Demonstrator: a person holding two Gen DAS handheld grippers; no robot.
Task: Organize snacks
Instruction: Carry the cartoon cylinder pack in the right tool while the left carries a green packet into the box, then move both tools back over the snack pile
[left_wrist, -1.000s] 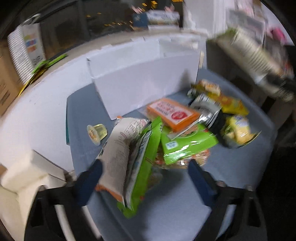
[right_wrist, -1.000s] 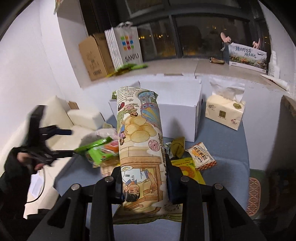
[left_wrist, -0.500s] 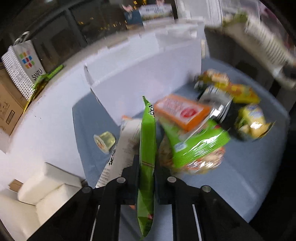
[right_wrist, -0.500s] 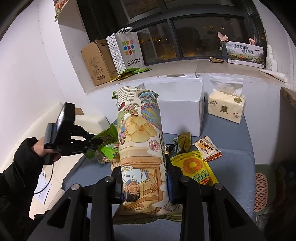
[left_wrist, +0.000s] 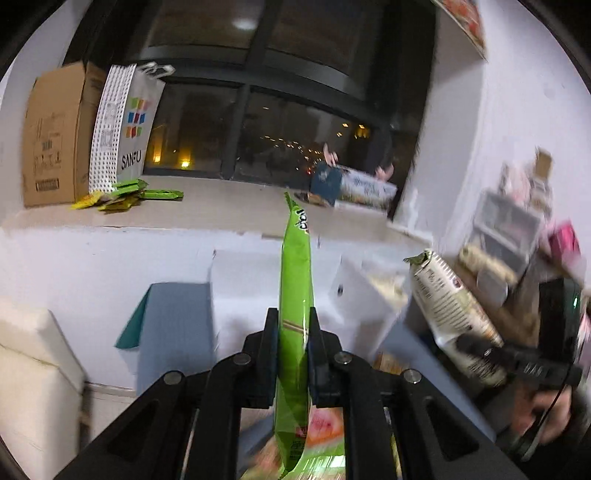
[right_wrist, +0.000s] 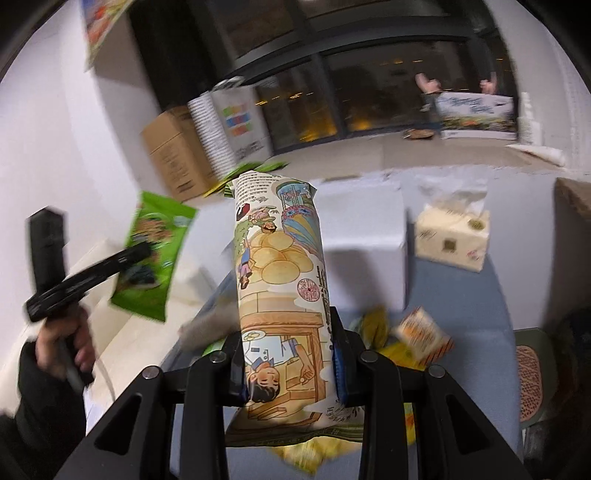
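Edge-on, the green snack bag (left_wrist: 294, 325) is clamped in the left hand-held gripper (left_wrist: 293, 332), its blurred bottom cut off.

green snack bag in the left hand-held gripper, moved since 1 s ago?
Yes. The green snack bag was lifted off the pile, now raised in front of the white box.

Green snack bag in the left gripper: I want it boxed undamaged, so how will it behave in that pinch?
The green snack bag looks light, standing edge-up from the left gripper. Its glossy film may slip. Thin contents probably crush easily.
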